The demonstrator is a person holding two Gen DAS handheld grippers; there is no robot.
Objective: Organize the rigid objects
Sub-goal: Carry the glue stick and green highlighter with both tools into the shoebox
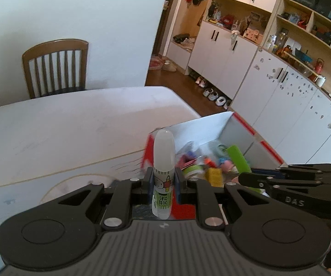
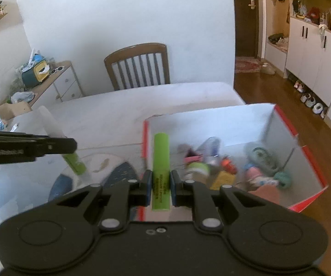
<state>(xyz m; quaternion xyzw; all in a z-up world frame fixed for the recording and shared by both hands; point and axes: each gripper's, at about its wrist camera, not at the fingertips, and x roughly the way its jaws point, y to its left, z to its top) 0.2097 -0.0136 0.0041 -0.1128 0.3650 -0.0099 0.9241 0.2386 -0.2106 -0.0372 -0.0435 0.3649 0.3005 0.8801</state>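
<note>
Glue stick (image 1: 164,172), white with a rounded translucent cap and a green printed label, stands nearly upright between the pads of the left gripper (image 1: 164,184), which is clamped on its lower body. It hangs in the air above the near edge of a white table (image 1: 73,126), just left of an open cardboard box (image 1: 234,128) with red outer edges.

To the right, the right gripper (image 2: 161,185) is closed around the middle of a lime-green highlighter (image 2: 161,165), whose cap end points forward over the box's left wall. Both items are held clear of the box, not yet inside it.

Inside the box lies a blurred jumble of small colourful things: a yellow block (image 2: 222,179), something orange, a roll of tape, a teal ring. Individual pieces are hard to make out.

Both held items look light, stiff plastic cylinders, smooth enough to slide or swivel if pinched loosely. Gripping across the barrel near the middle, as now, seems the safest hold; the glue stick's cap may pull off, so the labelled body is the better place.

A wooden chair (image 1: 55,66) stands behind the table, against a pale wall. White cupboards and cluttered shelves line the right side of the room.
</note>
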